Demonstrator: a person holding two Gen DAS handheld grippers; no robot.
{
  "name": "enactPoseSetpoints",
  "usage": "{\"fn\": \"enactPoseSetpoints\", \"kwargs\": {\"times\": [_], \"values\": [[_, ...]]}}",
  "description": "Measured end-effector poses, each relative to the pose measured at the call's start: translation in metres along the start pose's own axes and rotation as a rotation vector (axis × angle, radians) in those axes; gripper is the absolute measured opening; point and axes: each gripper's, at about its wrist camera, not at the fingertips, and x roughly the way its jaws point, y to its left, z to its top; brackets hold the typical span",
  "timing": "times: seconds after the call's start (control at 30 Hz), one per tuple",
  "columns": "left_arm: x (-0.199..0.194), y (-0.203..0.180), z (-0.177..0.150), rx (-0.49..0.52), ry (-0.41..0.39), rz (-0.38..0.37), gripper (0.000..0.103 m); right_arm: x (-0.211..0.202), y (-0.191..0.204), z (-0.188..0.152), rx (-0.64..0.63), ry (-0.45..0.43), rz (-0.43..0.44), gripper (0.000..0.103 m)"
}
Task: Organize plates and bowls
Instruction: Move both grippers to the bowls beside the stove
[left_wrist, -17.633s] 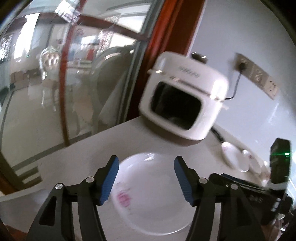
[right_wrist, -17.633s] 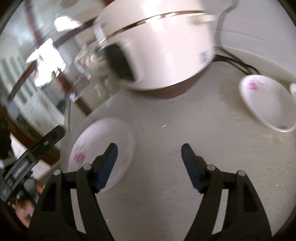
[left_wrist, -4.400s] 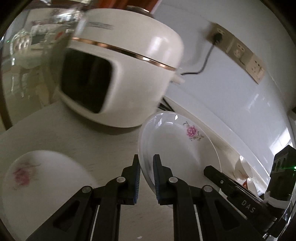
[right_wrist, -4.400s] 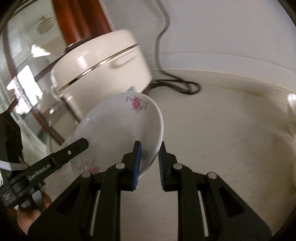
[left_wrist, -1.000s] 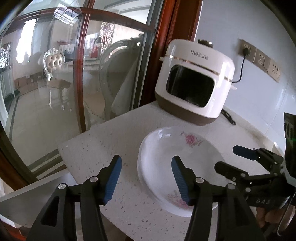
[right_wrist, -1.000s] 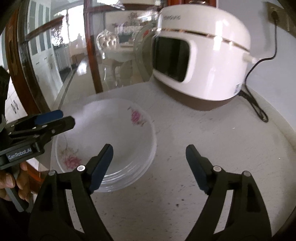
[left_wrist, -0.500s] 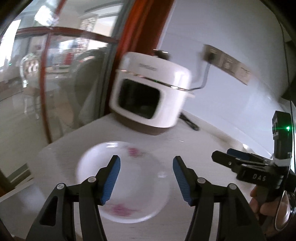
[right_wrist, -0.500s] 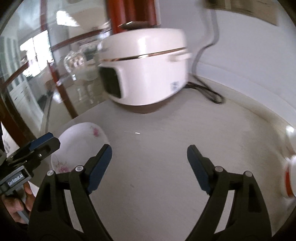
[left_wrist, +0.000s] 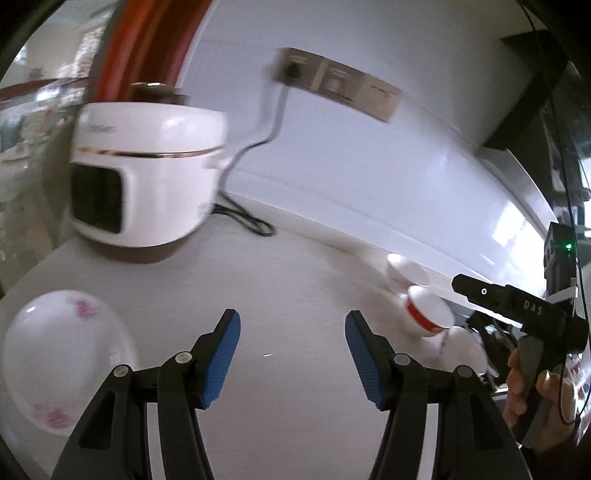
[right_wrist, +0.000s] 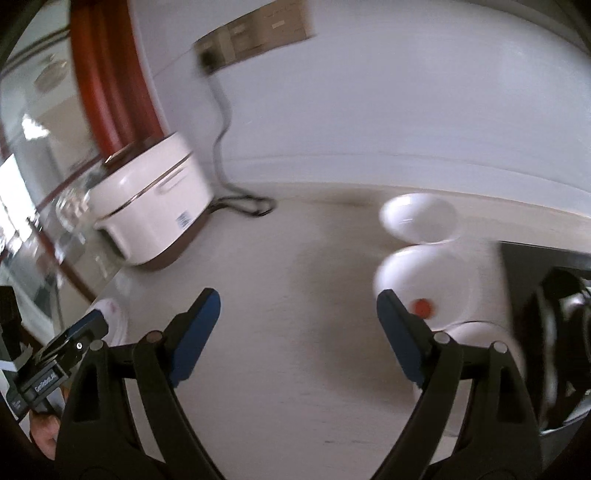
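A stack of white plates (left_wrist: 62, 362) with pink flowers lies on the pale counter (left_wrist: 295, 280) at the lower left of the left wrist view. My left gripper (left_wrist: 291, 336) hangs open and empty over bare counter, to the right of the stack. Small white bowls stand at the right: a plain bowl (left_wrist: 406, 267) and a red-banded bowl (left_wrist: 428, 314). In the right wrist view my right gripper (right_wrist: 297, 310) is open and empty. Its right finger is near a bowl with a red dot inside (right_wrist: 424, 284), with a plain bowl (right_wrist: 417, 218) behind. The image is motion-blurred.
A white rice cooker (left_wrist: 140, 173) stands at the back left, its black cord (left_wrist: 247, 221) running up to a wall socket (left_wrist: 291, 70). A dark appliance with metal parts (right_wrist: 550, 332) sits at the right edge of the counter. A hand (left_wrist: 543, 398) holds the right gripper's handle.
Both grippers have swung right, away from the plate stack and toward the bowls. The stack now sits at the left edge of both views. Both stay open.
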Motion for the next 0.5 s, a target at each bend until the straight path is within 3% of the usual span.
{"fn": "enactPoseSetpoints", "kwargs": {"times": [0.23, 0.37, 0.5], "values": [[0.024, -0.055, 0.019, 0.049, 0.003, -0.084, 0.060, -0.021, -0.074, 0.013, 0.140, -0.052, -0.076, 0.090], [0.043, -0.079, 0.031, 0.036, -0.004, -0.119, 0.060, -0.008, -0.099, 0.022, 0.203, -0.045, -0.072, 0.091], [0.081, -0.106, 0.039, 0.011, 0.036, -0.223, 0.060, 0.010, -0.117, 0.024, 0.212, -0.033, -0.075, 0.091]]}}
